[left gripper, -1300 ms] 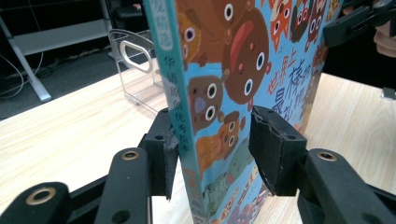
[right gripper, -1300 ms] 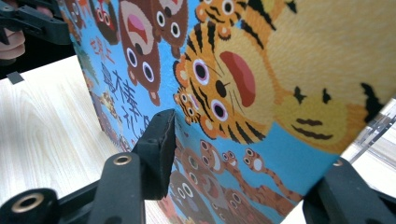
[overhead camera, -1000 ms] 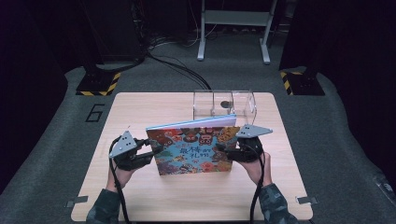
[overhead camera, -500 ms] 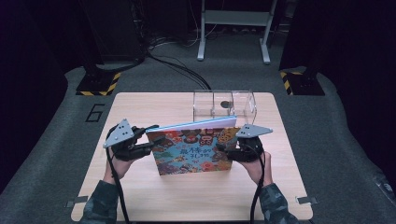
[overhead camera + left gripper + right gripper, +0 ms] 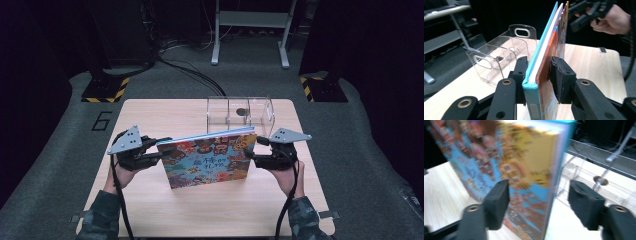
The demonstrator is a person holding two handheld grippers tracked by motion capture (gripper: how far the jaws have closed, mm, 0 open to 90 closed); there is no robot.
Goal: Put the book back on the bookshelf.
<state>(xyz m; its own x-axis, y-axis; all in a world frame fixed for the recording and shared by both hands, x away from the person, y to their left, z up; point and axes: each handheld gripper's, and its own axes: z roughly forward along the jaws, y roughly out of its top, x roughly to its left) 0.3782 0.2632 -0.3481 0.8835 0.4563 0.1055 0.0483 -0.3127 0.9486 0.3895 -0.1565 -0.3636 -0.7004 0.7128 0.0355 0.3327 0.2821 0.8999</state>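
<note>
The book (image 5: pixel 209 159) stands upright on the worktop (image 5: pixel 150 115); stiff-covered, probably light, best gripped at its side edges; left tool (image 5: pixel 537 75) has just clenched its spine, right tool (image 5: pixel 541 202) has just released it.

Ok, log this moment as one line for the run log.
left gripper: shut on picture book, jaws just closing | right gripper: open, astride book's edge, just opening | book: upright | clear organizer: behind
</note>
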